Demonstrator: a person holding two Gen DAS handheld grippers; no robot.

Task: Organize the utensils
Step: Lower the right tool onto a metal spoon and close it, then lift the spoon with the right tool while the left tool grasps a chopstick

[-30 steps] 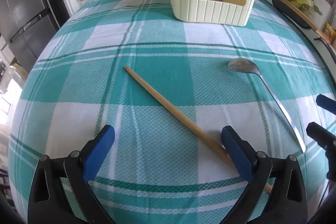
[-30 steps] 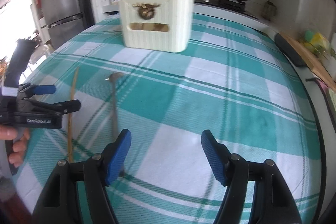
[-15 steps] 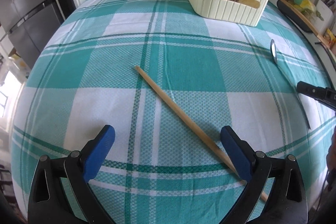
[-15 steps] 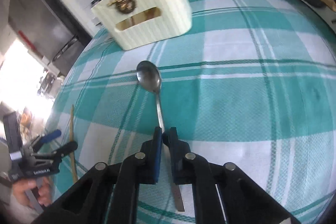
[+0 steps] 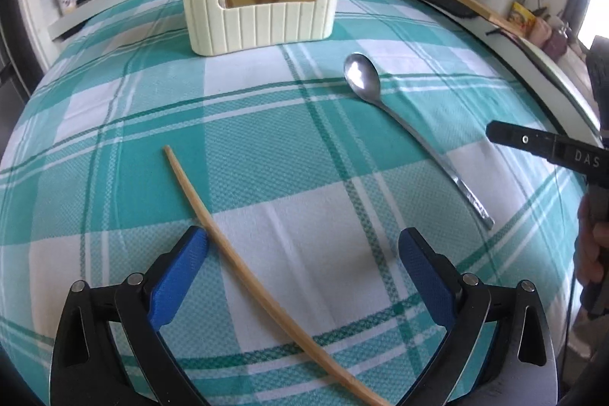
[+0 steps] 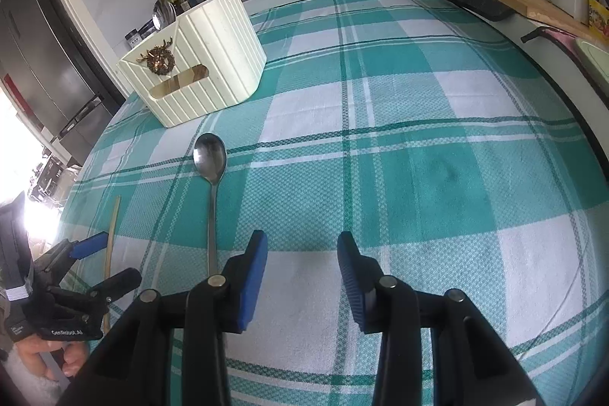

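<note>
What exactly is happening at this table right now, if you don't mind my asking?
A person with a handheld tool in each hand is tidying utensils into the cream utensil holder, which already holds chopsticks and a spoon. A wooden chopstick and a metal spoon lie loose on the checked tablecloth. The left tool is open around the chopstick without gripping it. The right tool is opening, nothing between its pads, the spoon handle just beside it.

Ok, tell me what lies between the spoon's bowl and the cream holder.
Nothing: only bare checked tablecloth lies between the spoon and the holder. The right wrist view shows it best; the left wrist view agrees.
</note>
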